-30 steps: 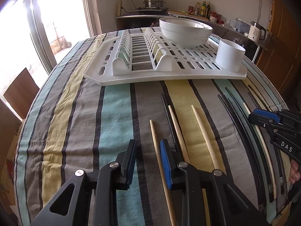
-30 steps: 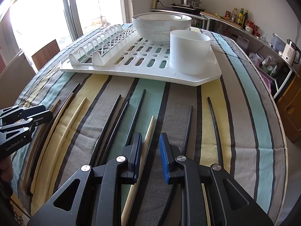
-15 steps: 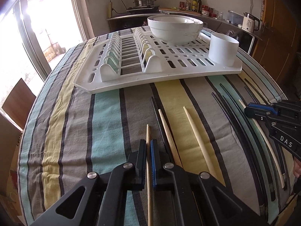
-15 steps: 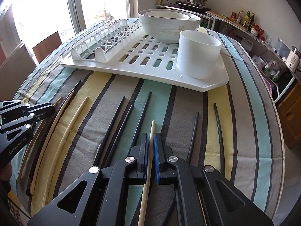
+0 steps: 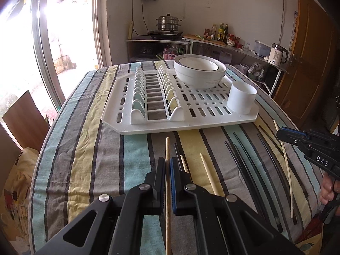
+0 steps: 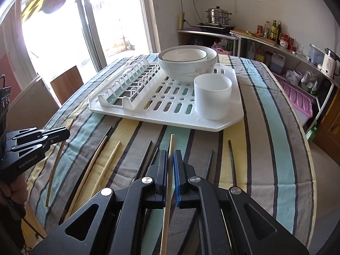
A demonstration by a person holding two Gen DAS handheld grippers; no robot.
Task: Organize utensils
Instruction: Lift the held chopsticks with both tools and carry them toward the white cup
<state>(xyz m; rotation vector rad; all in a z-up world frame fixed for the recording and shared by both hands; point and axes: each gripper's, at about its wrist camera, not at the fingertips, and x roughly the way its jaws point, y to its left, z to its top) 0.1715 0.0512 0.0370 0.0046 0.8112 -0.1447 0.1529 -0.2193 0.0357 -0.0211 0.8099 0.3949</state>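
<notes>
My left gripper (image 5: 167, 163) is shut on a wooden chopstick (image 5: 167, 148), lifted above the striped tablecloth, tip toward the white drying rack (image 5: 161, 125). My right gripper (image 6: 170, 156) is shut on another wooden chopstick (image 6: 171, 143), also raised. A white cup (image 5: 241, 100) stands on the rack's near right corner; it also shows in the right wrist view (image 6: 212, 96). Several black chopsticks (image 5: 244, 161) and wooden chopsticks (image 5: 209, 177) lie on the cloth. The right gripper shows at the right edge of the left wrist view (image 5: 280, 132), the left one at the left edge of the right wrist view (image 6: 67, 132).
Stacked white bowls (image 5: 199, 71) sit on the rack behind the cup. The rack's plate slots (image 5: 153, 93) hold nothing. A wooden chair (image 5: 25, 116) stands at the table's left. A counter with a steamer pot (image 5: 169, 22), bottles and a kettle (image 5: 276, 53) lines the far wall.
Both grippers closed on wooden chopsticks and lifted them off the cloth. Both views rose and pulled back, showing more of the room.
</notes>
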